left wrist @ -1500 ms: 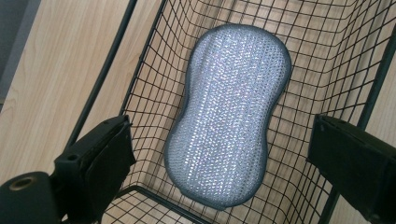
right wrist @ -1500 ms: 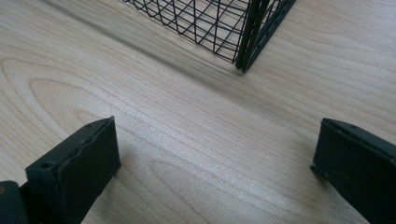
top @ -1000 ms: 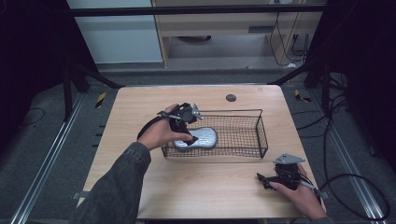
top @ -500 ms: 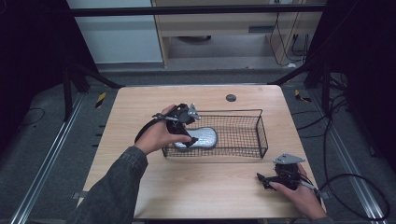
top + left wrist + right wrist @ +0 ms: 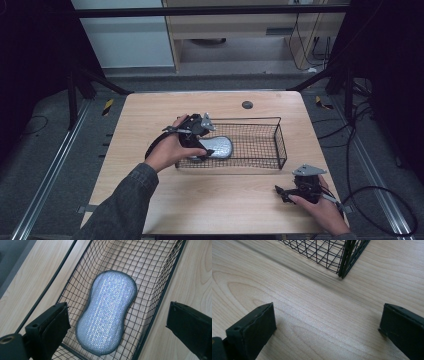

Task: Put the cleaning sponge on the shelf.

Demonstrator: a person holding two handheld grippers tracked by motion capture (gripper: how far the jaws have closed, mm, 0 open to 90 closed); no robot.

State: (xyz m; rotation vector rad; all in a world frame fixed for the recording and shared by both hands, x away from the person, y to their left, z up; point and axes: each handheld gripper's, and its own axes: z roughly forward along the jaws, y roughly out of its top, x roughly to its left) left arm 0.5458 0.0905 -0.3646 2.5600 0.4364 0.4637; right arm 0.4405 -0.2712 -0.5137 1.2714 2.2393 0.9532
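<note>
One sponge [image 5: 107,312] end hidden by left tool [image 5: 192,135] overhead; sponge lies in basket [image 5: 277,145] below released tool; right tool [image 5: 295,192] released on surface [image 5: 225,200].

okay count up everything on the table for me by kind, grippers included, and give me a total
Black wire mesh basket: 1
Silver-grey peanut-shaped scouring pad, lying inside the basket: 1
Small dark round disc set in the tabletop near the far edge: 1
Hand-held black two-jaw grippers, left open over the pad, right open over bare wood: 2
Total: 5
</note>
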